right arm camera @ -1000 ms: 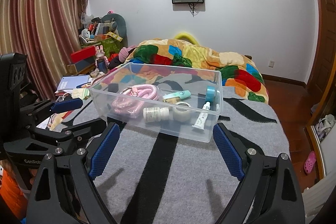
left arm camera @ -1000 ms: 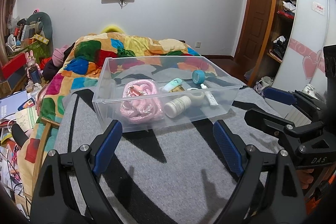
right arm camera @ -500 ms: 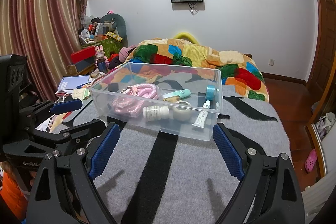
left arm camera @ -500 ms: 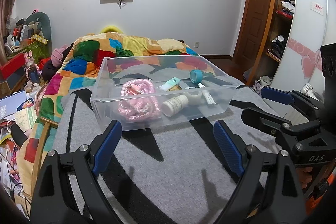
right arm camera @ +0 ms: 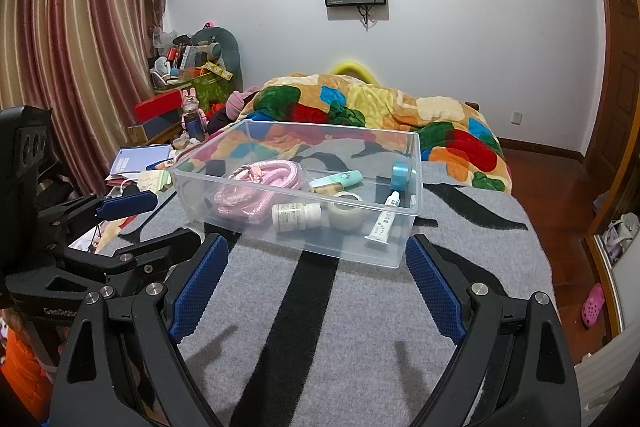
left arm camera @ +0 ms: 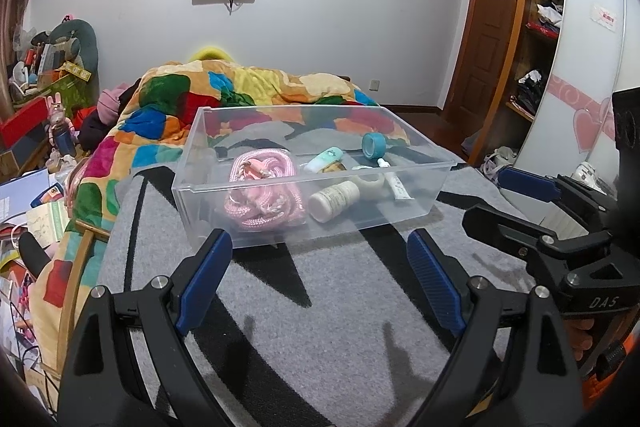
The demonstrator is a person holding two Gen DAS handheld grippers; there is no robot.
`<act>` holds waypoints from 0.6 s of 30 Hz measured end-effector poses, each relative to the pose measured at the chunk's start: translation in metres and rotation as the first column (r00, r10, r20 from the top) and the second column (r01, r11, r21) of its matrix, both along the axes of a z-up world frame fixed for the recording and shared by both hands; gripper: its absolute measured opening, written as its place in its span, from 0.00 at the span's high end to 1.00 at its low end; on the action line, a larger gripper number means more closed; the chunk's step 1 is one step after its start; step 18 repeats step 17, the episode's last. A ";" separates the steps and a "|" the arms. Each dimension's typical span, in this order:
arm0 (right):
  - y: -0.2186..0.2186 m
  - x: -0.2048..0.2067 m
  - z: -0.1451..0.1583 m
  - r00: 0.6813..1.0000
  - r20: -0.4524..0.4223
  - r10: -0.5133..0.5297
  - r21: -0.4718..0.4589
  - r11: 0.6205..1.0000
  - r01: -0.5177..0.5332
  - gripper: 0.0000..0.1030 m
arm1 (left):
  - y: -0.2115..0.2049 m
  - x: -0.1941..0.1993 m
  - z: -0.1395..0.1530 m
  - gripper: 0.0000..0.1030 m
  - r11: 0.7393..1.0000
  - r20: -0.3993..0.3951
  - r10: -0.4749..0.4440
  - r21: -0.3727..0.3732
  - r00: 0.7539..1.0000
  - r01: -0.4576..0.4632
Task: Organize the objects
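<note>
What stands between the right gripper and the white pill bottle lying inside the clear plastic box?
Only the near wall of the clear plastic box stands between the open right gripper and the white pill bottle. The box has no lid, so from above nothing visible blocks the bottle. The grey striped blanket before the box is bare.

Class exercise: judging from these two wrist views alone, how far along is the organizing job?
Done: the clear plastic bin on the grey striped blanket already holds the pink coiled rope, white pill bottle, white ointment tube, teal tape roll, clear tape roll and mint green tube.
In hand: nothing; the left claw and right claw are both open.
Left: no loose item shows on the blanket, so likely little.
</note>
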State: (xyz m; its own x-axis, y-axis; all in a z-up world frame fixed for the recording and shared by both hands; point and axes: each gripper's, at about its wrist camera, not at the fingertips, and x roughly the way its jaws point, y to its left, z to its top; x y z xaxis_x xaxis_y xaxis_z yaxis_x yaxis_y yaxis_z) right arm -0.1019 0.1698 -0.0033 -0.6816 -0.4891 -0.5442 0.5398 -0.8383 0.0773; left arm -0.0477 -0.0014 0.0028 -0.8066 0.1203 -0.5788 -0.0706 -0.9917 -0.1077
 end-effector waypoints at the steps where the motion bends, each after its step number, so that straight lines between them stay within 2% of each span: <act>1: 0.000 -0.002 0.000 1.000 0.001 0.000 0.000 1.000 0.000 0.14 | 0.000 0.000 0.000 0.13 1.000 -0.001 -0.001 -0.001 1.000 0.001; 18: 0.001 0.001 0.000 1.000 0.016 -0.002 -0.009 1.000 0.002 0.14 | 0.000 0.001 0.001 0.10 1.000 -0.003 -0.007 0.006 1.000 0.007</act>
